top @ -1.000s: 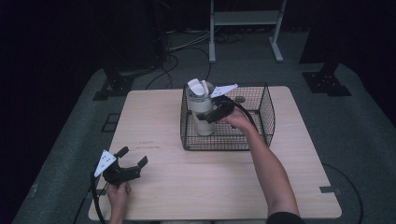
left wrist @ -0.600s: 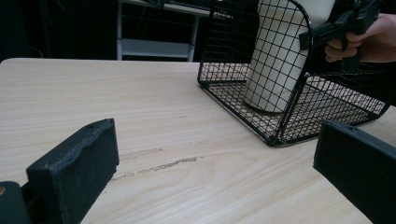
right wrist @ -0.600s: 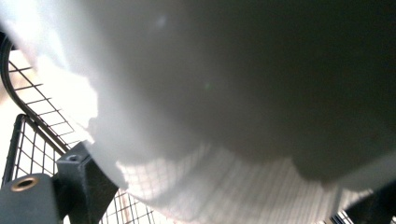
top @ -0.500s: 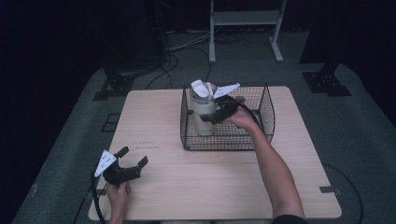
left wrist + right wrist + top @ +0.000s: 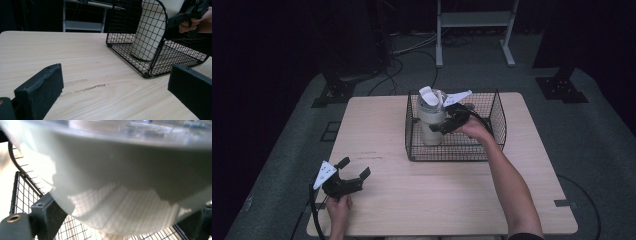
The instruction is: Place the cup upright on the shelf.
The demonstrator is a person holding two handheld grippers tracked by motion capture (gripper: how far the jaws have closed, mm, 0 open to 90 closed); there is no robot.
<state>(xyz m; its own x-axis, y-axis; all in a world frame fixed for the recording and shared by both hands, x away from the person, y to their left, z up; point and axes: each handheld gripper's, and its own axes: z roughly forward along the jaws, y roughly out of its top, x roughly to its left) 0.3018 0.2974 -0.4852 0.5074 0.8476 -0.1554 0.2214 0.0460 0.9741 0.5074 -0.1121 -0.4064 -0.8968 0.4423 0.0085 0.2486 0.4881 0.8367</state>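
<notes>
A tall cream-white container (image 5: 430, 122) with a clear lid stands upright in the left part of a black wire basket (image 5: 498, 125). My right gripper (image 5: 440, 128) reaches in from the right, its jaws closed against the container's sides. In the right gripper view the container (image 5: 125, 182) sits pressed between the jaws of that gripper (image 5: 122, 220). My left gripper (image 5: 354, 167) rests open near the table's front left corner, with nothing in it. The left gripper view looks past its own wide-open gripper (image 5: 116, 87) at the basket (image 5: 150, 72), the container (image 5: 147, 32) and the right gripper (image 5: 190, 13).
The light wooden table (image 5: 452, 195) has bare room in front of and to the left of the basket. Beyond the far edge are cables and a white stand (image 5: 472, 20) on the dark floor.
The right gripper and the container have shifted slightly to the right inside the basket. The left gripper has stayed where it was.
</notes>
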